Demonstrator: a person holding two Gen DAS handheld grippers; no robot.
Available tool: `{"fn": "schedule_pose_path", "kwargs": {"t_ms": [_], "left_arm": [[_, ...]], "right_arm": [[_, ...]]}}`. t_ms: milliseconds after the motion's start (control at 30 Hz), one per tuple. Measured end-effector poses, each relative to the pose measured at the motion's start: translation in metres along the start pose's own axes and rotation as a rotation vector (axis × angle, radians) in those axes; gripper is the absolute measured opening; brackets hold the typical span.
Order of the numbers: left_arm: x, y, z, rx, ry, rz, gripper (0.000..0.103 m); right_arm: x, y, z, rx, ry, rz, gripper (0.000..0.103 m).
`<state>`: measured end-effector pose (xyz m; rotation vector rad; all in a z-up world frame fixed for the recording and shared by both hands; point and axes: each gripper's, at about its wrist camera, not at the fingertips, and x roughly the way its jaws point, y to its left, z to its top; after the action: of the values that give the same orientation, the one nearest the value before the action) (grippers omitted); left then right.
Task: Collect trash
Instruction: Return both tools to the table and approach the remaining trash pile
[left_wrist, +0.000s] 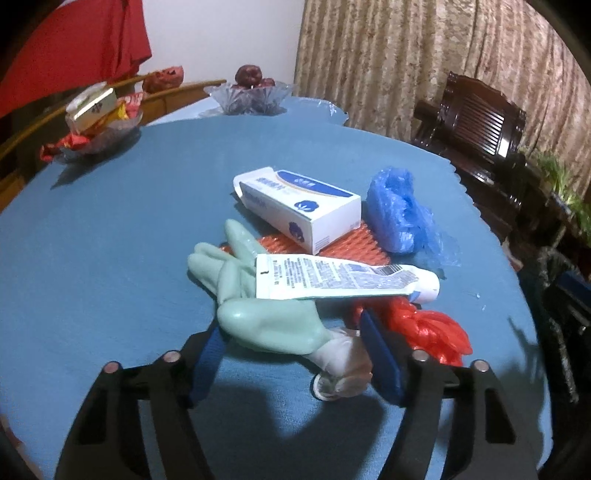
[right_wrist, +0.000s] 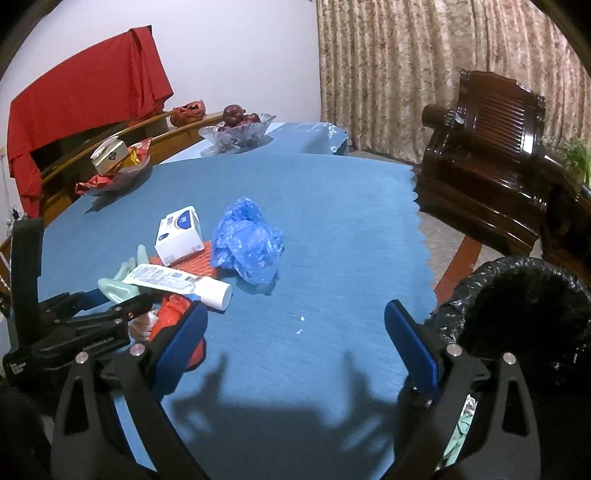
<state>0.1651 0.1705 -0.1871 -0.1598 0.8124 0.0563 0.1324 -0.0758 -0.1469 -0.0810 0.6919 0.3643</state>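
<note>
Straddling the green glove untouched, left claw gapes; right claw wide, empty.

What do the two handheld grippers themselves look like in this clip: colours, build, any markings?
Both look alike. The left gripper and right gripper each have black plastic finger frames with cut-out slots, round silver studs near the tips, and blue pads on the inner faces. In the right wrist view, the left gripper's black body carries small white lettering, unreadable. No sleeves or cables show.

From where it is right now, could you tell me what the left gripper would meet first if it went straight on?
Most likely the pale green glove: it already lies between the left gripper's open jaws, with the white tube resting across it just beyond. Depth is hard to judge.
</note>
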Motion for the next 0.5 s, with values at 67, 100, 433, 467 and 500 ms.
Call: {"fn": "schedule_pose_path", "kwargs": {"t_ms": [67,100,433,467,500], "left_arm": [[0.001,0.004,0.002,-0.019,0.006,-0.018,0.057],[0.001,0.006,0.002,-0.023,0.006,-0.022,0.047],[-0.007,0.022,0.000,-0.031,0.023,-0.056,0.023],[-0.010,0.024,-0.001,-0.028,0.025,-0.057,0.022],[-0.012,0.025,-0.001,-0.025,0.025,-0.057,0.022]], "right_arm": [[0.002,0.003,-0.001,-0.005,0.006,0.007,0.094],[0.004,0.004,-0.001,-0.007,0.008,0.010,0.094],[0.014,0.033,-0.006,-0.044,0.035,0.058,0.094],[0.014,0.035,-0.007,-0.049,0.037,0.065,0.094],[0.014,0.037,-0.008,-0.052,0.038,0.068,0.094]]}}
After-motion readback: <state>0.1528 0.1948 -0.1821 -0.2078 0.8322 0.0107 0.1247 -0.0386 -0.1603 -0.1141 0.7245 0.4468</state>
